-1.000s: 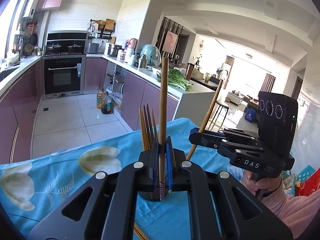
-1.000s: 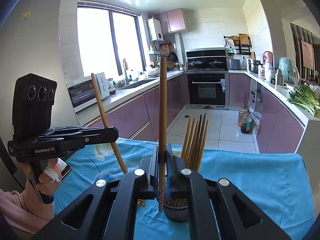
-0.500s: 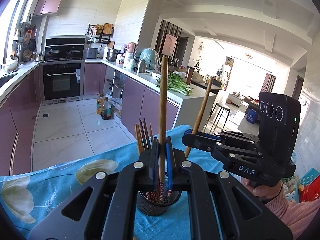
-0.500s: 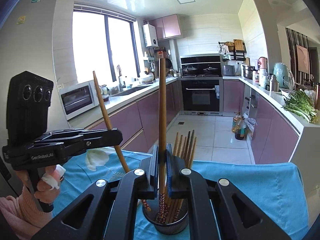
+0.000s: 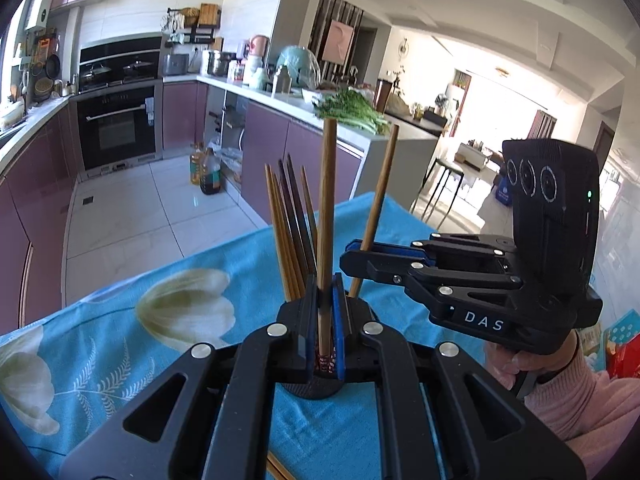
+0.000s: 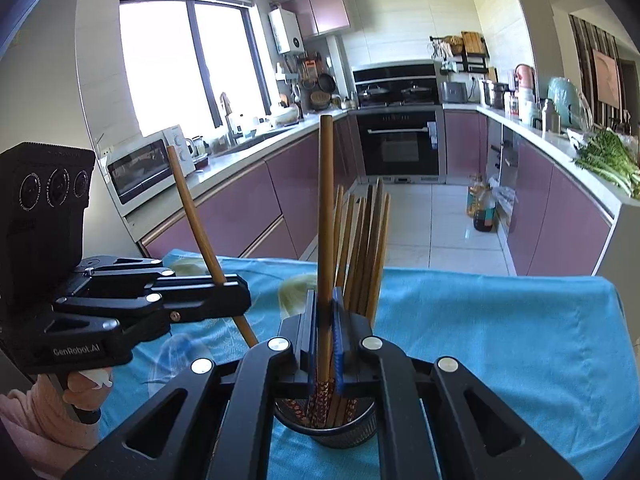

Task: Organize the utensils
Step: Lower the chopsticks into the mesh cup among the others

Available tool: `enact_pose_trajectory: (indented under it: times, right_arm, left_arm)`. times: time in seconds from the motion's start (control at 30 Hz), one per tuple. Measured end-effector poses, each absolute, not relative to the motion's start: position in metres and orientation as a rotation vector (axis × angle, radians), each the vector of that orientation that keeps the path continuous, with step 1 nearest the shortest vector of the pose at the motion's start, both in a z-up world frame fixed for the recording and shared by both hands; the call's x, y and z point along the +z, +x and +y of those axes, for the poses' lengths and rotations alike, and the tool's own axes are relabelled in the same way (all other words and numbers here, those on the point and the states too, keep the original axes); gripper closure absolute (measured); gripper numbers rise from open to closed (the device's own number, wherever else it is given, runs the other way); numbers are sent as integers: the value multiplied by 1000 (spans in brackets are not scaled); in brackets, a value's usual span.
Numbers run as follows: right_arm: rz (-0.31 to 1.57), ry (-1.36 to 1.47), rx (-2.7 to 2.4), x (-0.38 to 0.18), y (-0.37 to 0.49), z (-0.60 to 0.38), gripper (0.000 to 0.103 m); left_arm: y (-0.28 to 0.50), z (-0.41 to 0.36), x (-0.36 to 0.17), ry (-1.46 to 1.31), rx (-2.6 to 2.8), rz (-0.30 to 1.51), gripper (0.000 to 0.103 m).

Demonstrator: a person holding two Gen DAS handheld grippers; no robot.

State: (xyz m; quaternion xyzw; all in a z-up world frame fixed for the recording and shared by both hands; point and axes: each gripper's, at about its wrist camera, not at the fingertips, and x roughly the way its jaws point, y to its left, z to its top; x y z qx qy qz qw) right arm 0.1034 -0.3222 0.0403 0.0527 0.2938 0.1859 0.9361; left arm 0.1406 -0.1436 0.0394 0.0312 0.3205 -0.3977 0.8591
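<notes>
A black mesh holder (image 6: pixel 344 432) stands on the blue tablecloth (image 6: pixel 500 340) with several wooden chopsticks (image 6: pixel 364 248) upright in it; it also shows in the left wrist view (image 5: pixel 312 388). My left gripper (image 5: pixel 326 320) is shut on one chopstick (image 5: pixel 326 208), held upright with its patterned end over the holder. My right gripper (image 6: pixel 326 328) is shut on another chopstick (image 6: pixel 325 220), its patterned end at the holder's mouth. Each gripper shows in the other's view, the right (image 5: pixel 352 258) and the left (image 6: pixel 240 300), both gripping tilted chopsticks.
A loose chopstick (image 5: pixel 276 468) lies on the cloth under my left gripper. The table's far edge drops to a tiled kitchen floor (image 6: pixel 432 232). Purple cabinets, an oven (image 6: pixel 400 144) and counters with greens (image 6: pixel 608 160) stand beyond.
Both grippers have come lower and closer together over the holder, each still holding its chopstick. The patterned ends now sit at the holder's mouth.
</notes>
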Motion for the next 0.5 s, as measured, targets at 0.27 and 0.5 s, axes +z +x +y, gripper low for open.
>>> enact_pose_trajectory:
  times: [0.27, 0.5]
  right_arm:
    - [651, 144, 366, 23, 119, -322, 96]
    - [660, 189, 351, 17, 125, -328, 95]
  left_arm:
    - [159, -155, 20, 95, -811, 727, 95]
    - [173, -158, 12, 88, -786, 745, 87]
